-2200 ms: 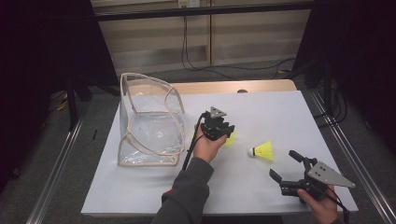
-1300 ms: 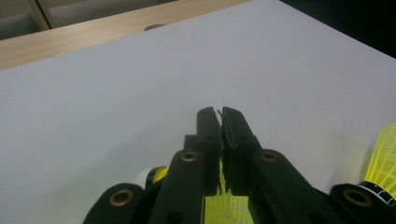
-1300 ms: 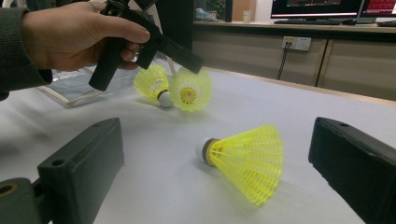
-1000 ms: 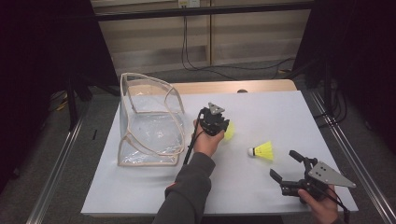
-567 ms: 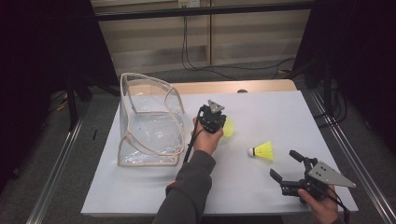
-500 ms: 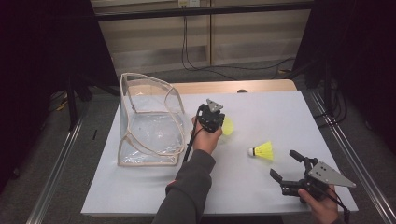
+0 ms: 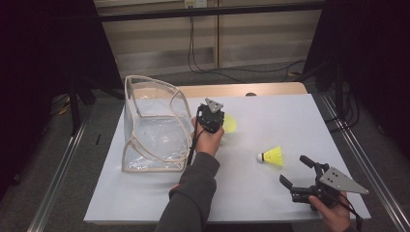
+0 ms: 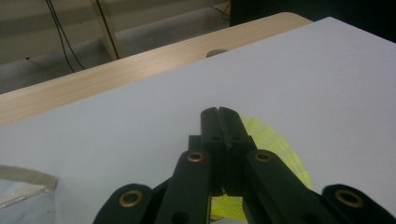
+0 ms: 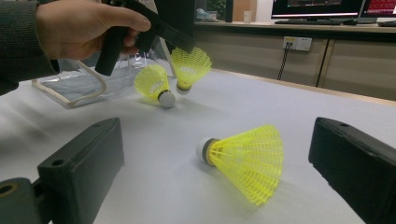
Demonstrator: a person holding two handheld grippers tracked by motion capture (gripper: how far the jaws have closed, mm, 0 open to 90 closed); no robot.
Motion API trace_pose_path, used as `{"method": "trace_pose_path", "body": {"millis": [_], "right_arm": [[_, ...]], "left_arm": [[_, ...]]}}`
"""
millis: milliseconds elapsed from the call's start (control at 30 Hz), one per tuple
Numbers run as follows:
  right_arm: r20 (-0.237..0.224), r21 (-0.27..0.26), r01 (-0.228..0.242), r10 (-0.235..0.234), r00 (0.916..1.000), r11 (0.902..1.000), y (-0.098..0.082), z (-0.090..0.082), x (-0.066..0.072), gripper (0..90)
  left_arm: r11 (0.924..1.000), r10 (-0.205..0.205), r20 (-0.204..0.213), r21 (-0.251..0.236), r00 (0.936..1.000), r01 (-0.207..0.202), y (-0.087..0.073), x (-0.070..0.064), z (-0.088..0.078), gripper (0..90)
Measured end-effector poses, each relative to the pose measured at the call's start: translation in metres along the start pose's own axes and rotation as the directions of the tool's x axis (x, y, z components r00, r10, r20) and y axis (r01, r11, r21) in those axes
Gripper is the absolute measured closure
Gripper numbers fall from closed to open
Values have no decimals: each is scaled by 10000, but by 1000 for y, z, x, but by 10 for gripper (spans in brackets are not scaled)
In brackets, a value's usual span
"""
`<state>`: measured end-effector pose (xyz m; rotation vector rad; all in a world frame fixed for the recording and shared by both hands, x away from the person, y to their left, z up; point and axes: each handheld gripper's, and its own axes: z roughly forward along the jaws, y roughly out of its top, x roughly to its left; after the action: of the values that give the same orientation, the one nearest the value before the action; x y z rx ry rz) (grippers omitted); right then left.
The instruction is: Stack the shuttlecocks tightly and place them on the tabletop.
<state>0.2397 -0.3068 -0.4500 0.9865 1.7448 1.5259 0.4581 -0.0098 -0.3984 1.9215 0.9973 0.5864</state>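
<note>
At nine o'clock on the white table (image 7: 145, 193) sits a clear plastic bag (image 7: 154, 128) with a stiff cream rim, its mouth turned toward the centre. Just right of it, near the table's middle, the left gripper (image 7: 218, 126) has its jaws clenched on the skirt of a yellow shuttlecock (image 9: 189, 65), which the right gripper view shows hanging cork-down just above the table; the jaws have just been closing on it. A second shuttlecock (image 9: 154, 83) stands beside it, cork on the table. At about four o'clock a third shuttlecock (image 7: 271, 156) lies on its side, well apart from the bag. At five o'clock the right gripper (image 7: 296, 172) rests with its jaws released and wide, the third shuttlecock lying ahead of them.

The grip is on thin mesh, so the held shuttlecock may slip or its skirt may crumple on the way to the bag. A low carry could also knock the standing one over, or catch the bag's rim.
</note>
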Motion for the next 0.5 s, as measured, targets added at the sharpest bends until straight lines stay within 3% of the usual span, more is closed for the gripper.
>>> {"method": "trace_pose_path", "body": {"millis": [300, 500], "right_arm": [[-8, -38, 28, -28, 10000, 10000, 0, 0, 0, 28], [-36, -38, -1, 1, 10000, 10000, 0, 0, 0, 28]], "left_arm": [[9990, 277, -540, 374, 9982, -257, -5, 3, 3, 900], [9989, 135, -304, 453, 9994, -121, -5, -1, 6, 900]]}}
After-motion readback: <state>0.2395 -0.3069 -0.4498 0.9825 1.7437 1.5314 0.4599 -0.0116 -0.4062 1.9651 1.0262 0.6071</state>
